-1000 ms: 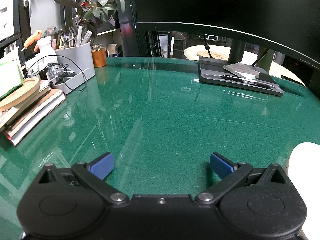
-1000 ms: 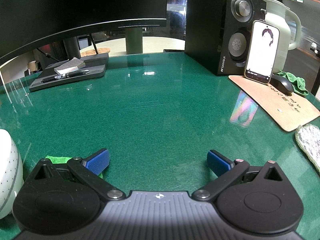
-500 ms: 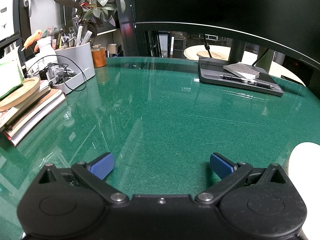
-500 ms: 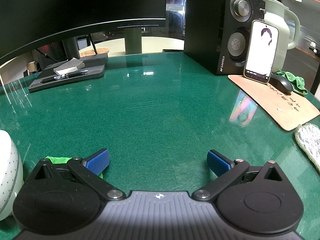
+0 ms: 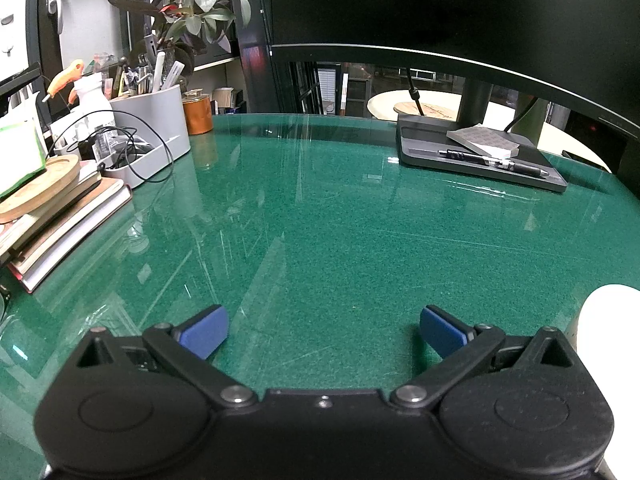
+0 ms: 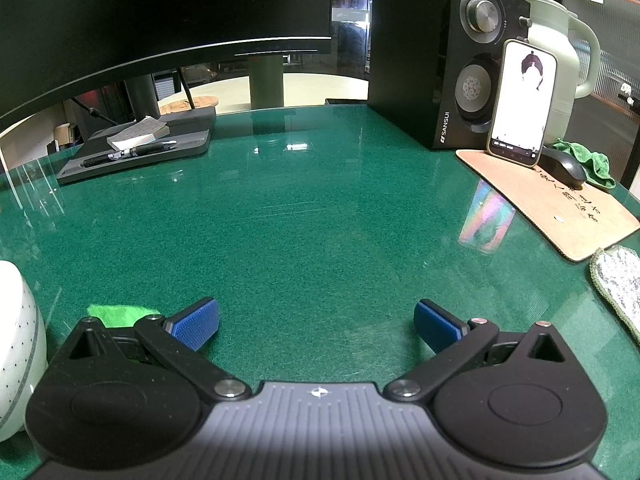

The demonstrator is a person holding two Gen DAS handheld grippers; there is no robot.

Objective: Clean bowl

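A white bowl (image 5: 612,328) with small dots sits on the green glass table (image 5: 340,220), at the right edge of the left wrist view and the left edge of the right wrist view (image 6: 16,340). My left gripper (image 5: 323,330) is open and empty, left of the bowl. My right gripper (image 6: 316,326) is open and empty, right of the bowl. A bright green cloth (image 6: 116,315) lies just beside the right gripper's left finger, partly hidden by it. A grey-white cloth (image 6: 618,280) lies at the right edge.
A monitor stand tray with a pen and notepad (image 5: 480,156) is at the back. Stacked books (image 5: 60,220) and a grey organiser (image 5: 148,132) stand on the left. A speaker (image 6: 448,60), phone (image 6: 520,104), mouse (image 6: 562,168) and mat (image 6: 560,208) are on the right.
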